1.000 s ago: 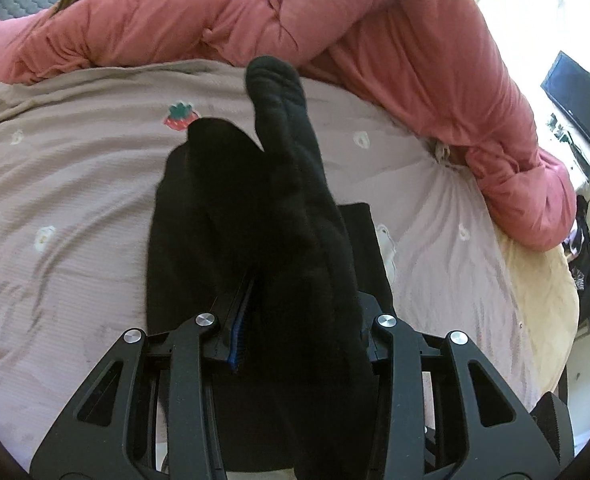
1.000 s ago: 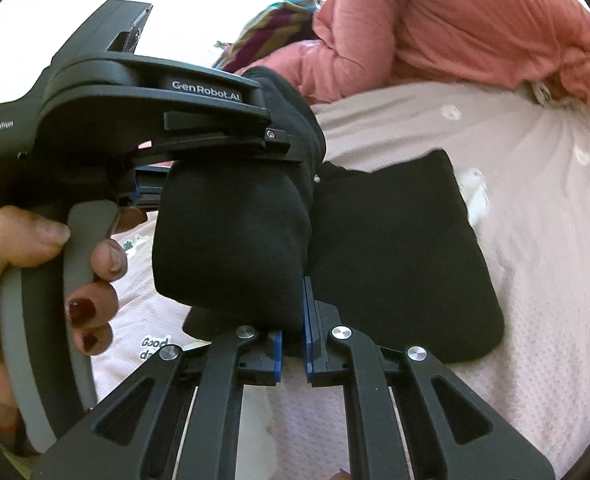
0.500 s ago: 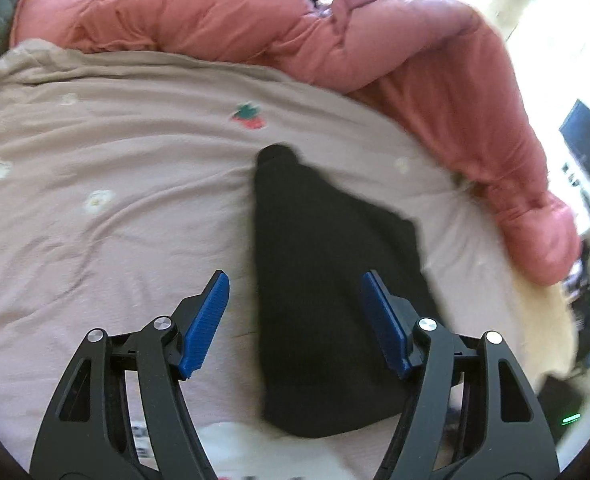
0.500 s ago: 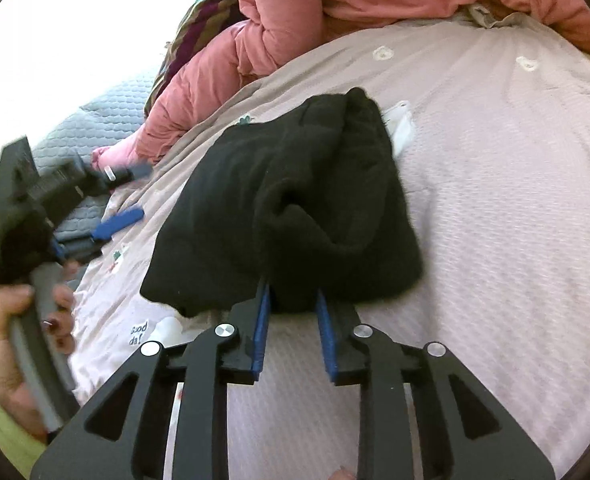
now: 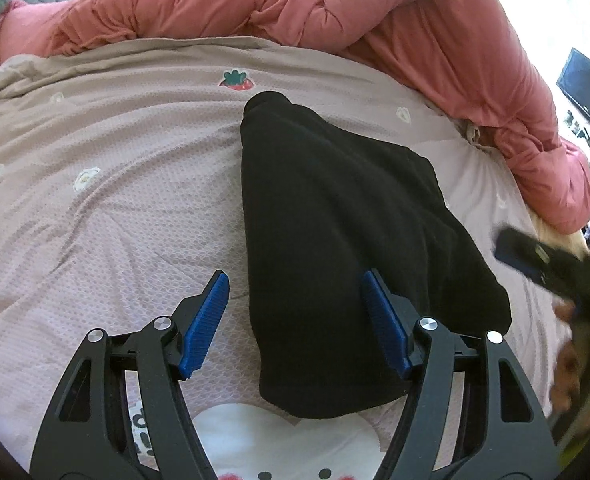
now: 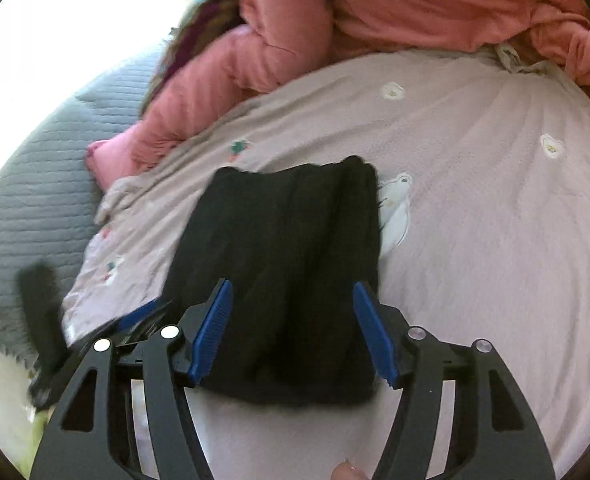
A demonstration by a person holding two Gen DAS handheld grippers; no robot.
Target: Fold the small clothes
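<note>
A black garment (image 5: 335, 220) lies folded flat on the pale pink bed sheet (image 5: 115, 160). My left gripper (image 5: 295, 276) hovers open over its near left part, and the blue pads touch nothing. In the right wrist view the same garment (image 6: 287, 232) lies under my right gripper (image 6: 293, 283). That gripper's jaws are opening, with the cloth's near edge between the pads but not pressed. The right gripper's blurred body (image 5: 551, 268) shows at the left view's right edge, with a hand below it.
A bunched pink quilt (image 5: 415, 20) runs along the far and right side of the bed. A grey quilted cover (image 6: 35, 180) lies to the left and a striped cloth (image 6: 199, 28) at the back. A dark screen (image 5: 587, 92) stands beyond the bed on the right.
Both grippers let go of the black garment, which dropped from hanging to lying folded on the sheet. Both sets of jaws went from shut to wide, and the grippers moved apart.
</note>
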